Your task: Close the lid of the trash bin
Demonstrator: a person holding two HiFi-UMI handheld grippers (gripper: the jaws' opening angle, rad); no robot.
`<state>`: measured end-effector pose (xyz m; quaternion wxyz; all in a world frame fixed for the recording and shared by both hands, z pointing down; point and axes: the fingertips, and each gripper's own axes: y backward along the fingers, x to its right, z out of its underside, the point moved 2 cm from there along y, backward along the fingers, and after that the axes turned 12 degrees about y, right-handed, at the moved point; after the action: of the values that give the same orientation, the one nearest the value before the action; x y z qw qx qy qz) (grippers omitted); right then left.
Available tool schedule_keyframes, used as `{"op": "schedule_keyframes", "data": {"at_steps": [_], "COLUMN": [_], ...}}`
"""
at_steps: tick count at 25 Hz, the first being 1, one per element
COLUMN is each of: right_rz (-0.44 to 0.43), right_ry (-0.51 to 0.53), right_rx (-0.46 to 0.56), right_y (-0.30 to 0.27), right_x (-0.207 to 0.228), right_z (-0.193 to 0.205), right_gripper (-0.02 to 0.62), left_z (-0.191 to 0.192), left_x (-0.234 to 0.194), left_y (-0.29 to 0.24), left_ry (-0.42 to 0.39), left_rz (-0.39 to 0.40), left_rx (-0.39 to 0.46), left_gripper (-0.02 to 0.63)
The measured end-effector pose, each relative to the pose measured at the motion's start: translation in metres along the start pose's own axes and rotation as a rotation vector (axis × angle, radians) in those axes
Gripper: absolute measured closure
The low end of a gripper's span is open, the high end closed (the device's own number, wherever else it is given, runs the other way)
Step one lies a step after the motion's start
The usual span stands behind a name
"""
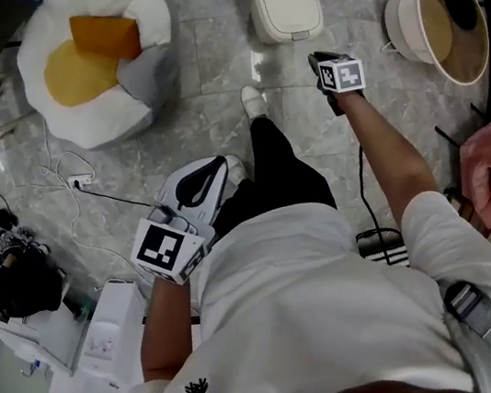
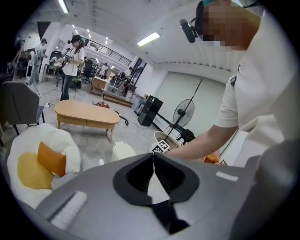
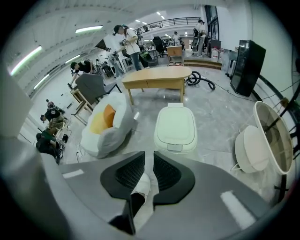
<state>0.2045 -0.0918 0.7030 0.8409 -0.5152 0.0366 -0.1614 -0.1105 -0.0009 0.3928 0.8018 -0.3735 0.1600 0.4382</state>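
Trash bin (image 1: 285, 5) on the floor (image 1: 208, 85), lid apparently already down: right claw (image 3: 149, 155) slightly spread and empty, left claw (image 2: 153, 155) pressed together; next move probably only confirms closure.

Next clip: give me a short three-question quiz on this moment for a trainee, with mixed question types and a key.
1. True or false: the trash bin stands open.
2. What lies on the white beanbag? A) an orange cushion B) a shoe C) a fan
3. Short answer: in the head view, which hand-held gripper is nearer the trash bin?

Key:
1. False; it is closed.
2. A
3. The right hand-held gripper.
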Motion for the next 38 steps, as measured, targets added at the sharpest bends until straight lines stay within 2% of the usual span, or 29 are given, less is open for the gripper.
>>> {"op": "schedule_keyframes", "data": {"at_steps": [6,14,21,26,31,38], "right_rz": [-0.011,-0.055,-0.089,-0.121,-0.127,-0.113], "right_ry": [-0.004,0.085,0.141,0.173,0.163,0.193], "right_rx": [0.102,0.254,0.375,0.436,0.476,0.533], "right_y": [0.08,0.197,0.288,0.337,0.369,0.389], "right_x": [-0.056,-0.143,-0.219,-0.253,-0.275,-0.289], "right_z": [0.02,0.041,0.06,0.073,0.09,0.084], "right_gripper": [0.541,0.546,0.549,0.549,0.549,0.554], "left_z": [0.026,0.054,0.082,0.099,0.11,0.119], "left_x": [0.034,0.074,0.09,0.103,0.108,0.117], "left_y": [0.045,0.101,0.146,0.161,0.175,0.18], "left_ry": [-0.077,-0.214,-0.186,-0.183,-0.174,-0.19], "left_rz": [0.03,0.032,0.025,0.001,-0.01,-0.002], "left_rx": [0.031,0.07,0.131,0.135,0.143,0.132], "left_gripper": [0.546,0.546,0.546,0.546,0.548,0.548]}}
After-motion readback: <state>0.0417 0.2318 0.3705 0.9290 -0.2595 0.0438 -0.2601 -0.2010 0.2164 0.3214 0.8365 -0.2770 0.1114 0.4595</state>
